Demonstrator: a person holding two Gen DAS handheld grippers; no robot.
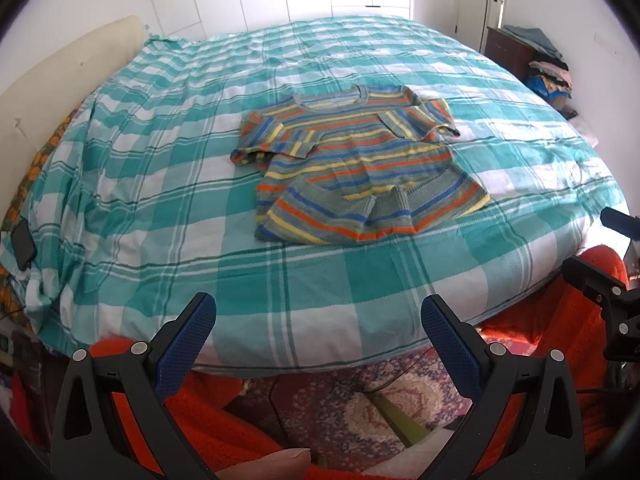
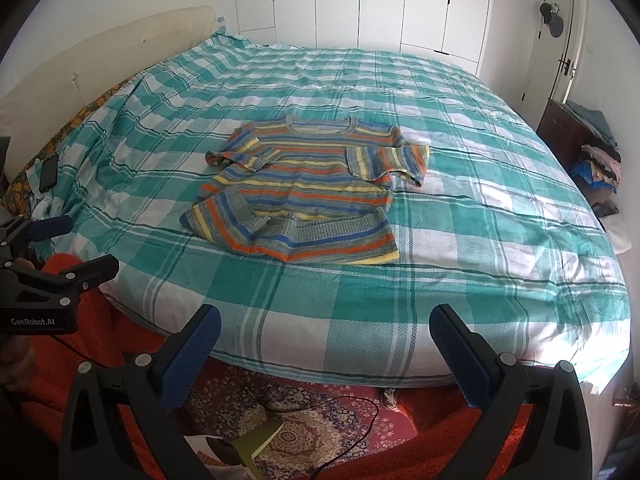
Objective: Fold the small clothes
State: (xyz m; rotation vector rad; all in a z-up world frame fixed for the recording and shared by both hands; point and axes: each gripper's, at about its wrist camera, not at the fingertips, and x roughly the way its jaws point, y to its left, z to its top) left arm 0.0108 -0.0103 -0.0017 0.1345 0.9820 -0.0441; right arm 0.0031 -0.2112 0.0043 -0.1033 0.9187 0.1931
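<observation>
Folding looks half done: your striped sweater (image 1: 352, 164) lies ahead of both empty, spread claws, left gripper (image 1: 318, 344) and right gripper (image 2: 325, 354), sleeves and hem turned in, halving left.

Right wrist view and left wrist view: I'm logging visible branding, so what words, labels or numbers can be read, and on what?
"GenRobot.AI": white lettering on the black body of the left gripper, seen at the left edge of the right wrist view.
No other text is readable: the striped sweater and the checked bedspread show no lettering in either view.
</observation>
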